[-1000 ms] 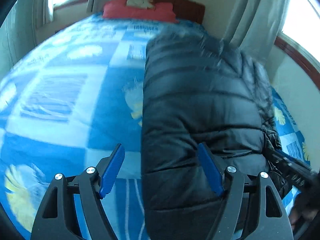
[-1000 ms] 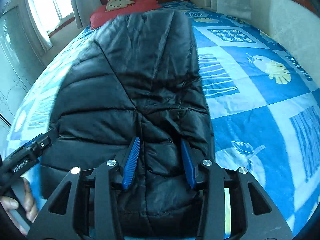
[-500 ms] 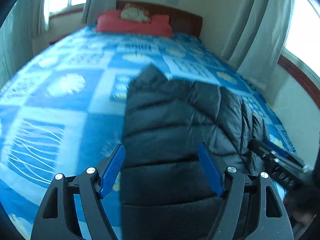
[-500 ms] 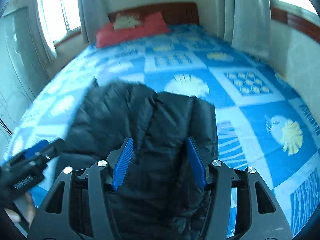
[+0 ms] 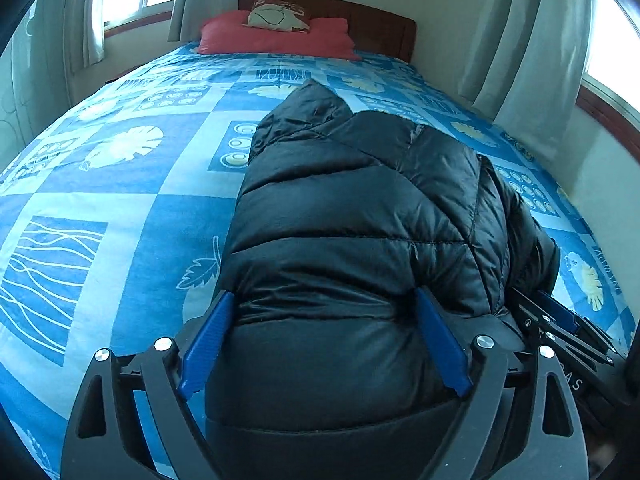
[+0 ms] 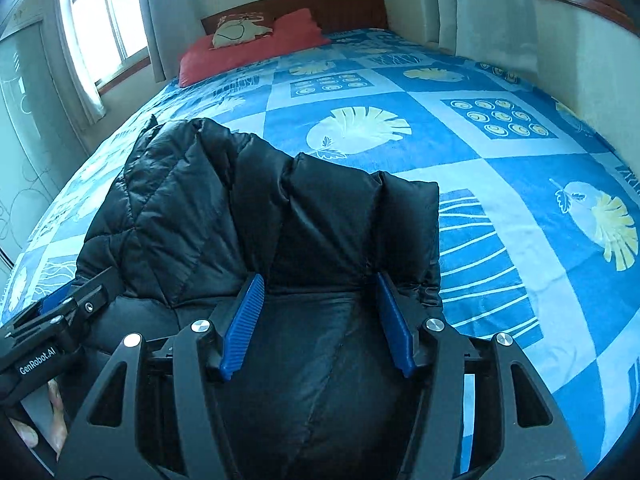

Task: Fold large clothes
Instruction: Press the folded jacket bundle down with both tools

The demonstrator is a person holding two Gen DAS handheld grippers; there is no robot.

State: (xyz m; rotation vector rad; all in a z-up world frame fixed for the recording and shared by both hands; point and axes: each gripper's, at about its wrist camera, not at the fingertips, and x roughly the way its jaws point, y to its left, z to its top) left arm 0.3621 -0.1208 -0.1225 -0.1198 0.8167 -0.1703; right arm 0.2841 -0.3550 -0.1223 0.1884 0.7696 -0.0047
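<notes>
covering bed [image 5: 120,184]: blue patterned sheet

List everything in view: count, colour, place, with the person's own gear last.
puffer jacket: one, black, bunched on the near part of the bed, between both pairs of jaws.
bedspread: one, blue with pale leaf and circle prints, covering the bed.
pillow: one, red, at the head of the bed.
cushion: one, cream with a drawing, on the pillow.
headboard: one, dark wood, against the far wall.
curtains: pale, beside the windows.
left gripper: one, black with blue pads; jaws just opened wider, jacket between them.
right gripper: one, same colours, jacket between its jaws.
hand: fingers at the lower left of the right wrist view.
</notes>
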